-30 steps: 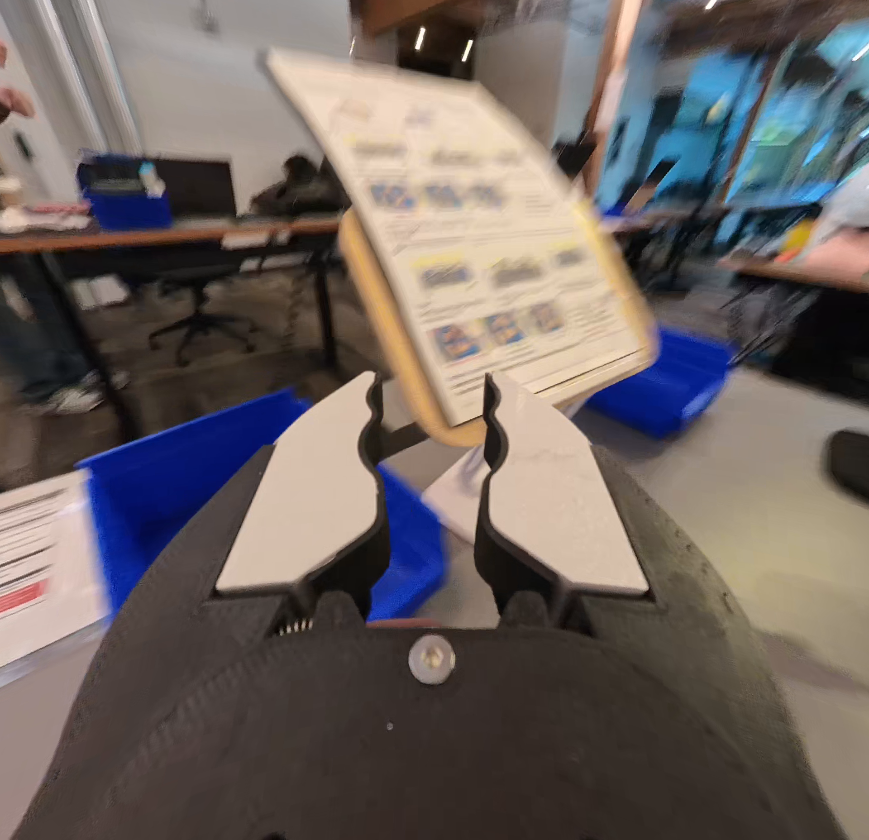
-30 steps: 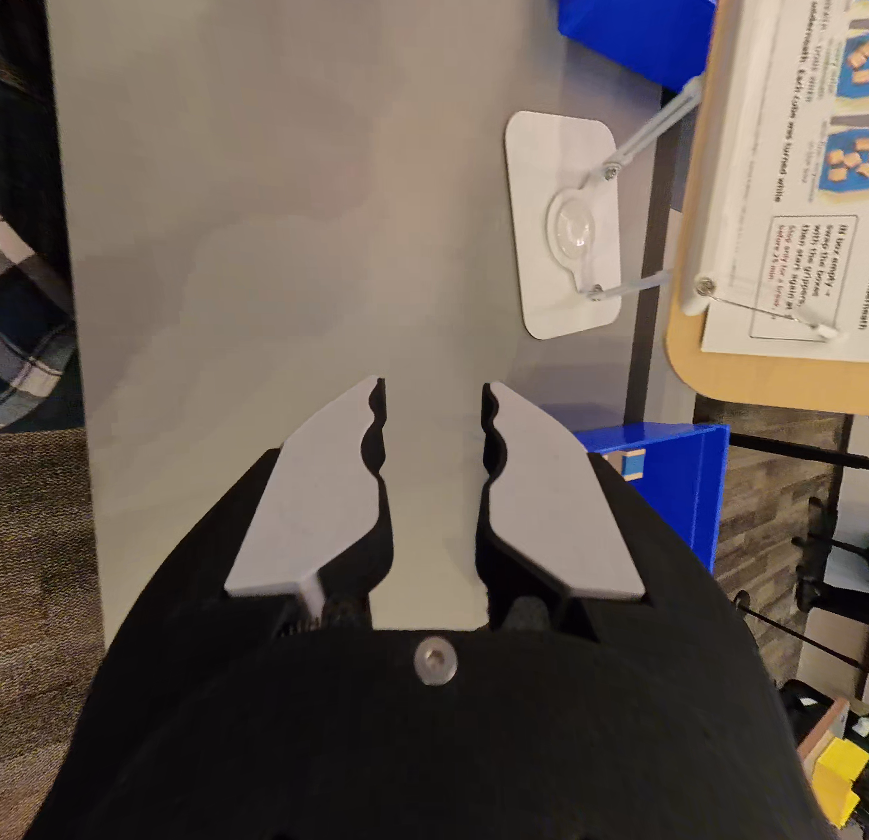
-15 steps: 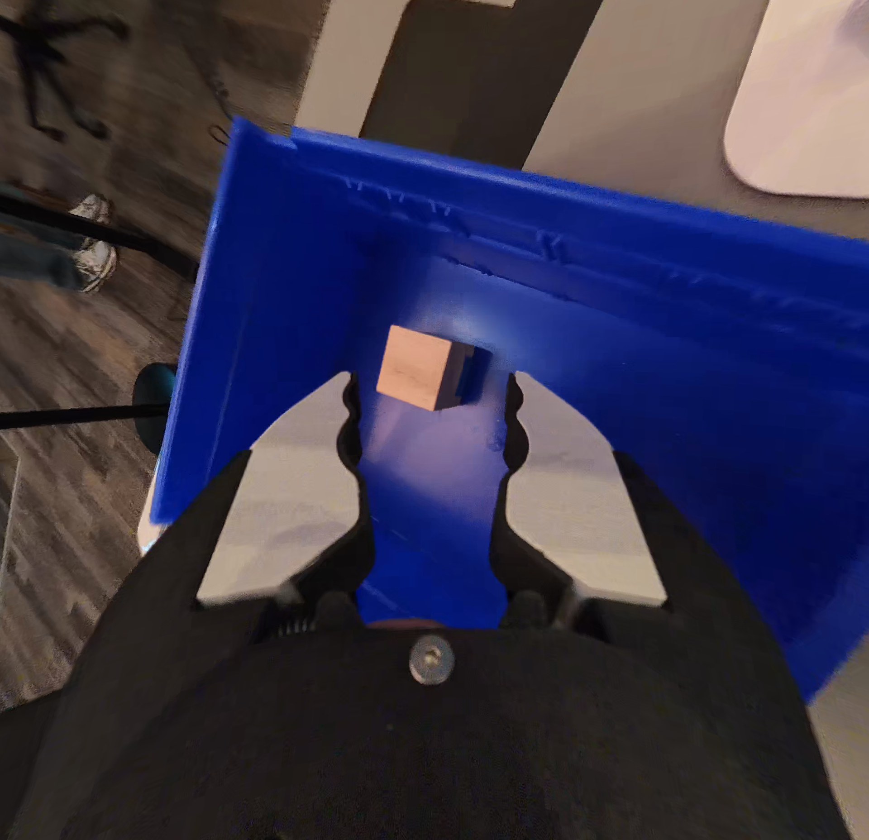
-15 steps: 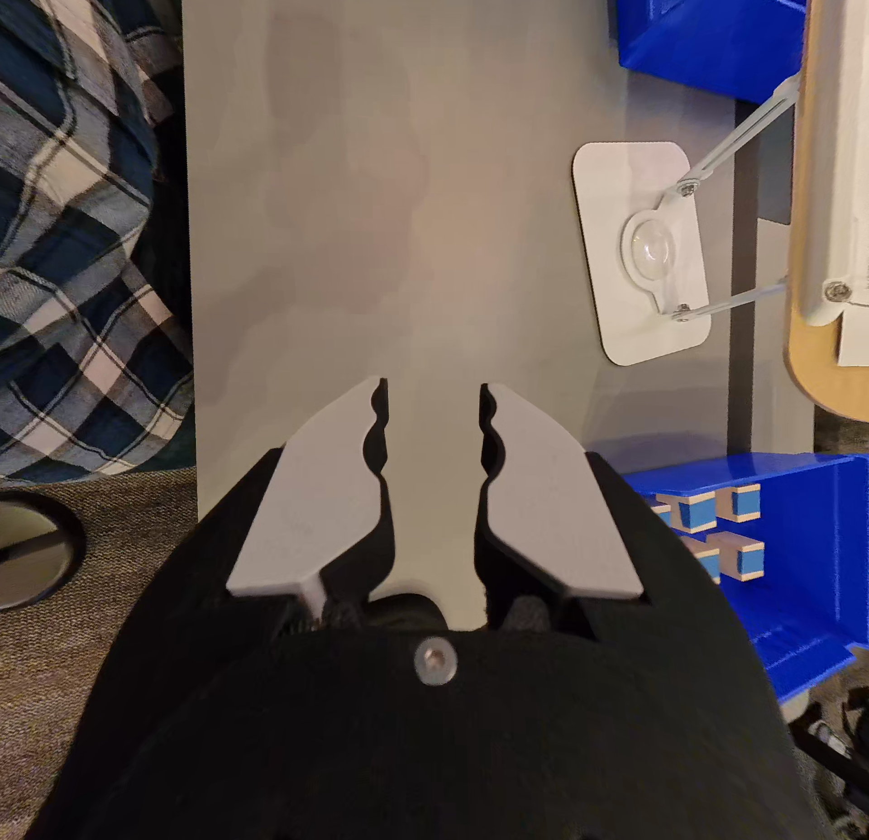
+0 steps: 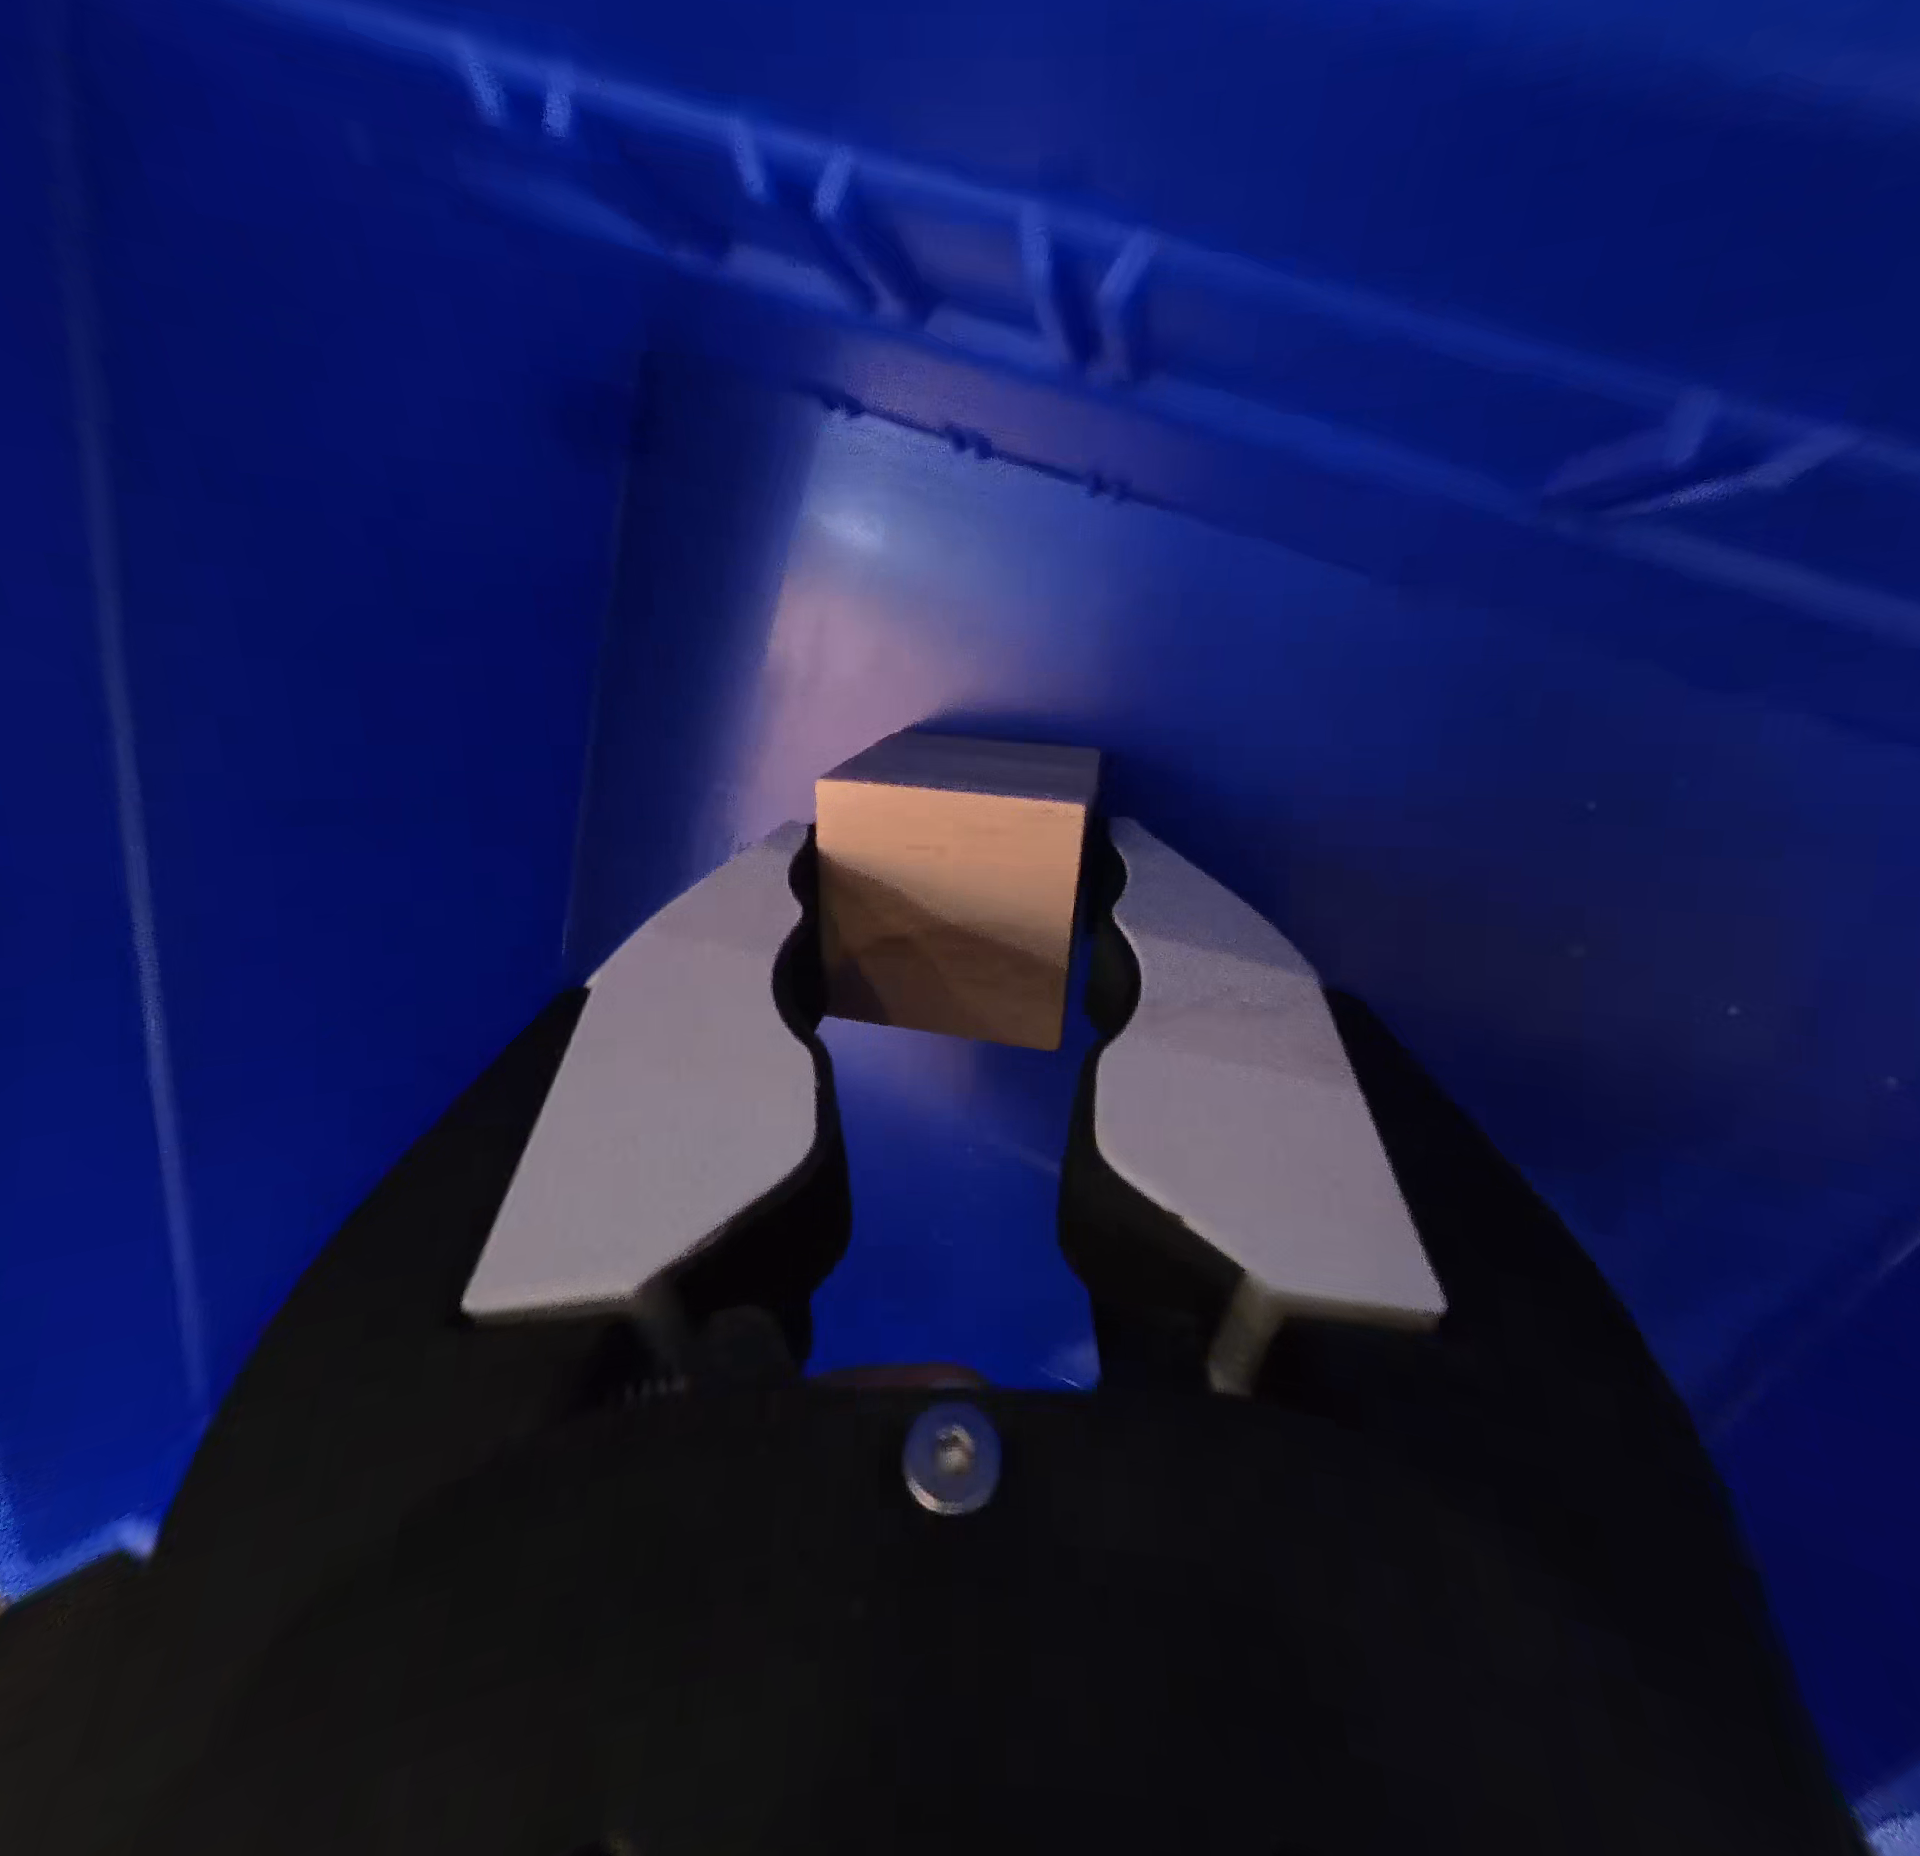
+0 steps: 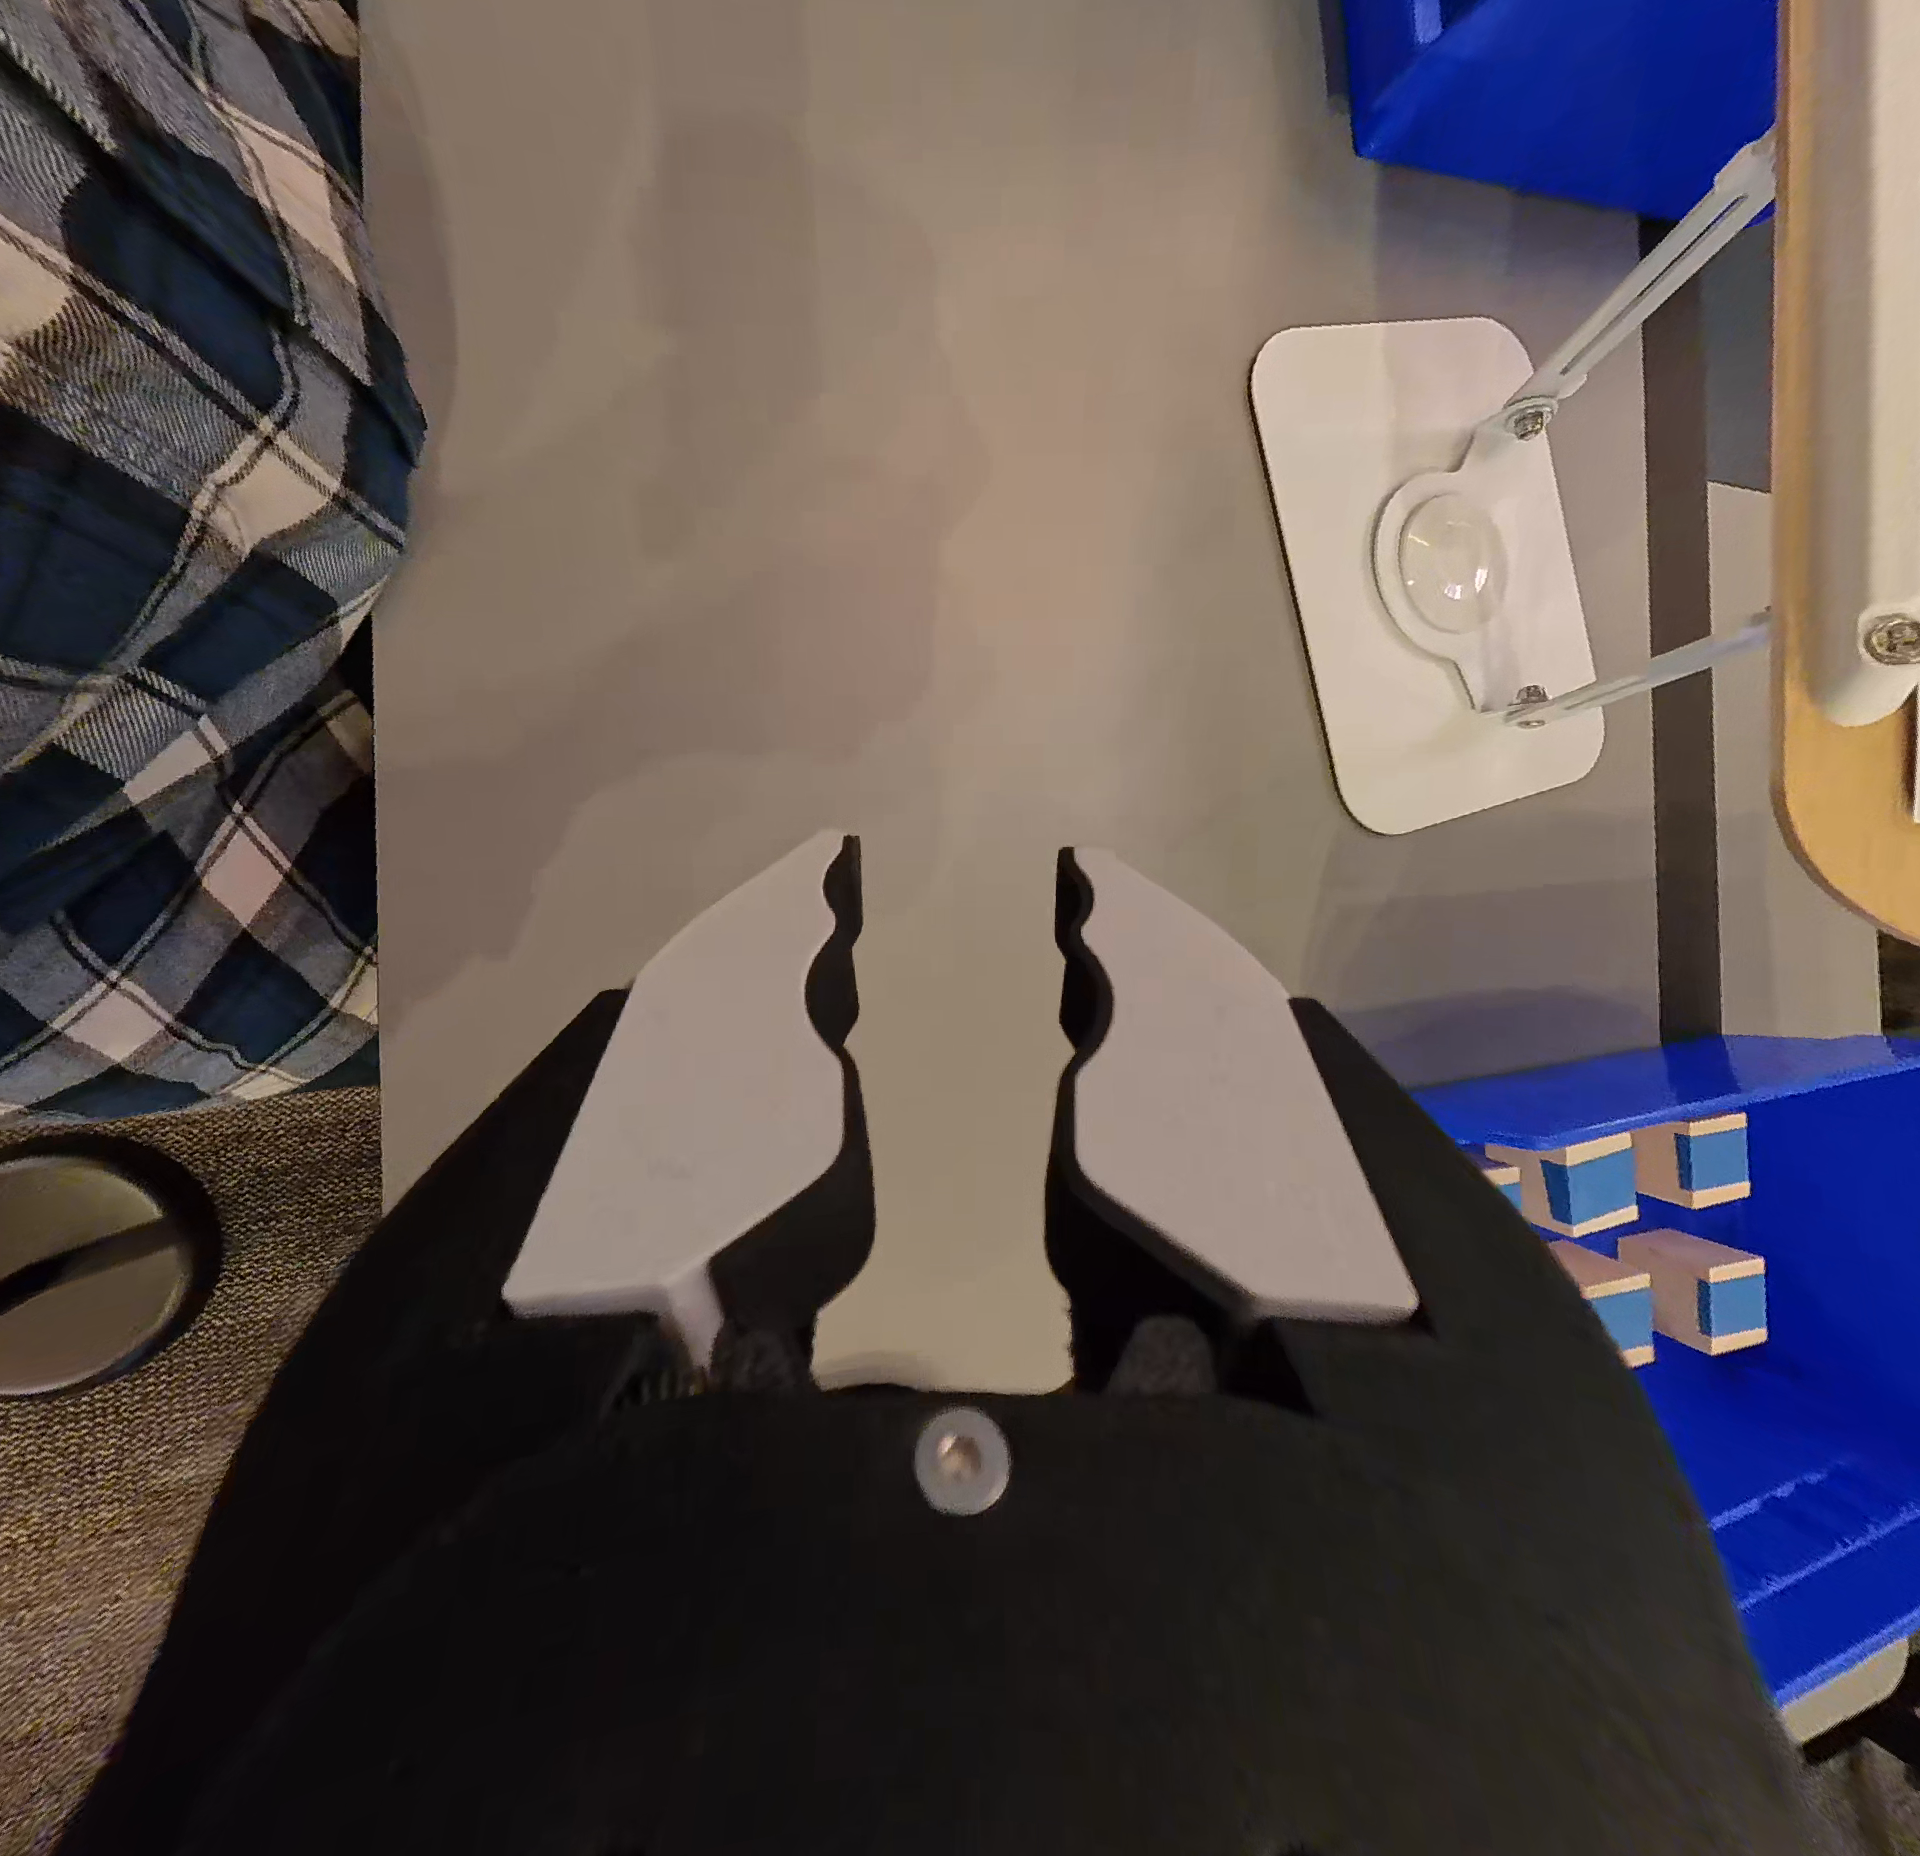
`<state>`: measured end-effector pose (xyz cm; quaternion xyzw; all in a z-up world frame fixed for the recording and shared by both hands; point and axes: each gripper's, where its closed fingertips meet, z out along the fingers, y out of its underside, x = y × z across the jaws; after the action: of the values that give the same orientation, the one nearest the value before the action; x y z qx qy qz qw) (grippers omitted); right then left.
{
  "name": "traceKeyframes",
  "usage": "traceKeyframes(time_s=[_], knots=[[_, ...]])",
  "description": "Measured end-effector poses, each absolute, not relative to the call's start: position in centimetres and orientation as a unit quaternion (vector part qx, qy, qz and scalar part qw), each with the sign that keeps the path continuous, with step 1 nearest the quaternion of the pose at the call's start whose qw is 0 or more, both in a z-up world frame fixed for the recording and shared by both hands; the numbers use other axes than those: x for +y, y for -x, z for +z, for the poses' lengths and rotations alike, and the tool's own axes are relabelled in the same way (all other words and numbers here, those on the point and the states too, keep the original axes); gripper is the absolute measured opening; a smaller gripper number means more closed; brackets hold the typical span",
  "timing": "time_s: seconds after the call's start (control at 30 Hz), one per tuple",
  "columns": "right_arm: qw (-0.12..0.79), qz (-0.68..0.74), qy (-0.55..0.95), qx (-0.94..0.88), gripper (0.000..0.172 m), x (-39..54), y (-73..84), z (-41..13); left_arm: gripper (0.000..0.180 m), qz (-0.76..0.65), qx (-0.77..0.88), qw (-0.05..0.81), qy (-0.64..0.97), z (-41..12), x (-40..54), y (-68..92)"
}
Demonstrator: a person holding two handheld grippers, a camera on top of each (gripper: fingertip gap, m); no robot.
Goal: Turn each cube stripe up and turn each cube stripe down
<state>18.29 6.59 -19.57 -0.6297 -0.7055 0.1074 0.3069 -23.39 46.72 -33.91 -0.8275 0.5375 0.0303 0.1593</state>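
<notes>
With the left gripper (image 5: pixel 951 902) closed around the wooden cube (image 5: pixel 951 902) in the blue bin (image 5: pixel 312 663), we should lift it straight before turning it, the right gripper (image 6: pixel 956 907) waiting open and empty above the table (image 6: pixel 831 456).

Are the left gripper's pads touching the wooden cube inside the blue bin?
Cannot tell. In the left wrist view the wooden cube sits between the left gripper's fingers, but dark pad edges hide any contact.
</notes>
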Motion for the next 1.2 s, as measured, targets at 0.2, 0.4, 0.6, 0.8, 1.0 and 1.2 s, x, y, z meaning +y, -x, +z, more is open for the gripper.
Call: traceKeyframes(time_s=[0.2,0.4,0.6,0.8,1.0,1.2], knots=[[0.352,0.103,0.616,-0.697,0.037,6.7,-17.1,-17.9,0.047,-0.016,0.459,0.274,0.845,-28.5,44.0,24.1],[0.438,0.126,0.602,-0.656,0.039,7.0,-13.4,-14.7,0.047,-0.228,0.368,0.492,0.755,-16.5,36.0,20.1],[0.538,0.199,0.573,-0.585,0.047,7.9,-7.2,-10.2,0.046,-0.407,0.323,0.617,0.591,-7.1,24.4,14.5],[0.591,0.28,0.562,-0.507,0.052,9.8,-2.2,-6.3,0.046,-0.583,0.294,0.639,0.408,-1.0,15.7,7.4],[0.605,0.347,0.556,-0.451,0.052,11.1,-1.0,-4.0,0.047,-0.631,0.327,0.598,0.371,-1.2,11.0,-0.2],[0.613,0.334,0.551,-0.457,0.05,10.9,-1.6,-4.1,0.047,-0.669,0.293,0.579,0.362,-2.4,10.5,-2.6]])
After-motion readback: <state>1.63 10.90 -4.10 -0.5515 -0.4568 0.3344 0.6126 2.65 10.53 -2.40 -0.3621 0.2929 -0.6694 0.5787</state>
